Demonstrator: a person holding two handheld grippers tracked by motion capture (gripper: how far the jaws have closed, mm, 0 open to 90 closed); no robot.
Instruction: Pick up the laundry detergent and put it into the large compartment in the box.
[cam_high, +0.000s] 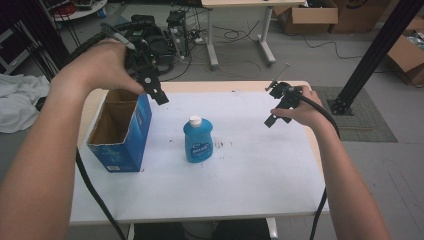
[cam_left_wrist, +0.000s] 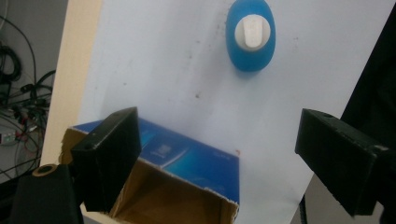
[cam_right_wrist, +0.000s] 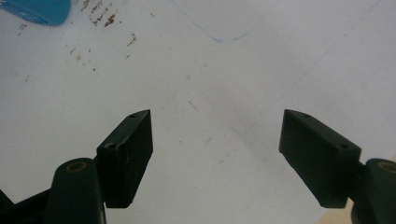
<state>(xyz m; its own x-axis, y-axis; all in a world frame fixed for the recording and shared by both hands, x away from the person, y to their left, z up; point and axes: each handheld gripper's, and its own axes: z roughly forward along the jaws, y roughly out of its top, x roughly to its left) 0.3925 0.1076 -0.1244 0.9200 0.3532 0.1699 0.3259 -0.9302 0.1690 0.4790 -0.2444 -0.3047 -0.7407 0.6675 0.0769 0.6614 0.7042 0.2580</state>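
Your left forearm (cam_high: 35, 165) fills the near corner of the high view, bare, running up toward eleven o'clock where your hand grips the left gripper (cam_high: 159, 96). It hangs in the air above the open blue box (cam_high: 122, 131). In the left gripper view its two blocky, matte black jaws stand wide apart, nothing between them, with the box's open mouth just under the left-hand one. That box is cardboard: glossy blue print outside, raw brown inside, top edges torn and ragged, and it stands upright at about nine o'clock on the table (cam_high: 250, 190).

Moving right, dead centre of the table, there's the blue bottle (cam_high: 198, 139). It is upright, translucent blue plastic, flattened oval in section as the left gripper view shows from above, with a white cap and a blue label. It stands clear of the box, touched by neither gripper. Around it the white tabletop is smooth but speckled with small brown marks and faint pen lines.

Further right, at about two o'clock, your right hand (cam_high: 302, 111) holds the right gripper (cam_high: 272, 119) low over bare white surface, well apart from the bottle. Its jaws are spread wide too, empty, their flat faces squared off with small screw holes.
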